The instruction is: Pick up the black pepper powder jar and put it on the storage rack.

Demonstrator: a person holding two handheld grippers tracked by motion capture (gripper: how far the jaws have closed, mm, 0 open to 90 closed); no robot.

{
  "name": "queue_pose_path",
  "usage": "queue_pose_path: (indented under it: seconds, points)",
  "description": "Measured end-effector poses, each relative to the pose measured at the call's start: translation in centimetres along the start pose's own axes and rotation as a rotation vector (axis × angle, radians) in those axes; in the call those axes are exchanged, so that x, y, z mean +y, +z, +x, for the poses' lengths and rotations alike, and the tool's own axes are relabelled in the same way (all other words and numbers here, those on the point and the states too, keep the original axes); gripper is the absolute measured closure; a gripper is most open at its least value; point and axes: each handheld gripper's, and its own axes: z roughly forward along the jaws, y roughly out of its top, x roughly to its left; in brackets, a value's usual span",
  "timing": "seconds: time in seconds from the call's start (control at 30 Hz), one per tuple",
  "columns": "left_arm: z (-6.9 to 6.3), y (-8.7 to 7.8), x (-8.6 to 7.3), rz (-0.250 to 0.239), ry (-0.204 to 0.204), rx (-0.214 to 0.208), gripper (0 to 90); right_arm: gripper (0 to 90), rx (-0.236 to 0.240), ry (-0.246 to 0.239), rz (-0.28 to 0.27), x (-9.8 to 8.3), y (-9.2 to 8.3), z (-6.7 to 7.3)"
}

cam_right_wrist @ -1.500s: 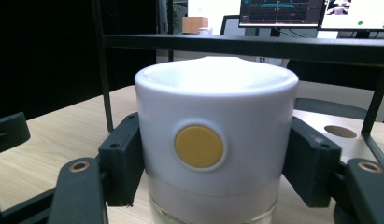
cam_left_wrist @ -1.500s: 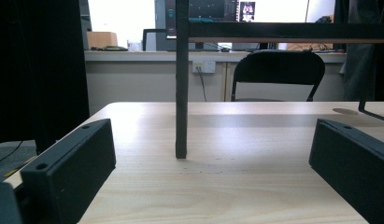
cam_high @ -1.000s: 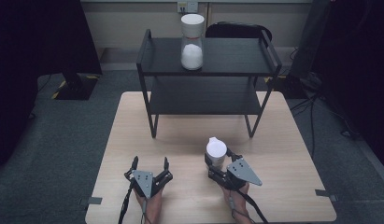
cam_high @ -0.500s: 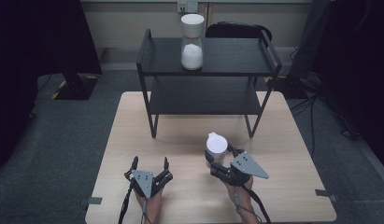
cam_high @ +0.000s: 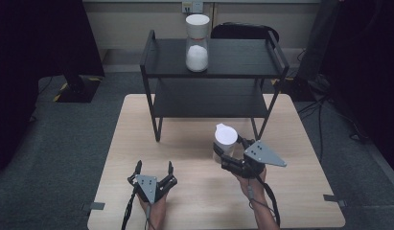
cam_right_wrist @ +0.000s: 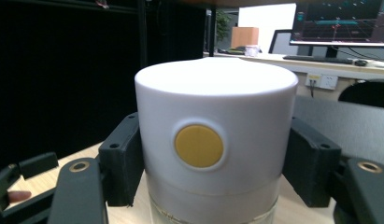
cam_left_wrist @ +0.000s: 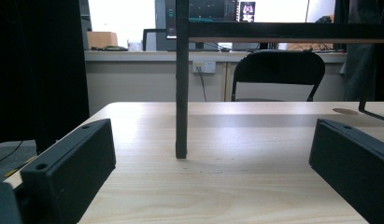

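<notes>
— Starting at the left: the left claw (cam_high: 154, 168) sits low near the front edge of the counter (cam_high: 194, 201), jaws spread wide with nothing between them. It's out of the way, so I see little trouble there.

— And the jar?

— The right claw (cam_high: 226, 154) has its jaws clamped on a white-lidded jar (cam_high: 225, 140) right of the middle of the counter, gripping around the lid (cam_right_wrist: 213, 135) with the clear body hanging below. That's my worry: if the lid is only loosely seated, the body could drop away.

— The rack looks close.

— Yes, the black shelf rack (cam_high: 214, 60) stands toward the back edge, its front right leg (cam_high: 264, 117) just beyond the jar. A careless swing could knock the leg, or bump the twin jar (cam_high: 197, 43) already on the top shelf.
</notes>
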Motion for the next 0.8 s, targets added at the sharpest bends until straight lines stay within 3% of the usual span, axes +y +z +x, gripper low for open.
queue_pose_path:
  seconds: [0.4,0.8]
  points:
    - [0.0,0.0,0.0,0.000,-0.001,0.000,0.0,30.3,0.061,-0.010,-0.023,4.8,1.2,-2.8]
    - [0.0,0.0,0.0,0.000,0.000,0.000,0.0,30.3,0.047,-0.012,-0.061,10.8,2.4,-4.7]
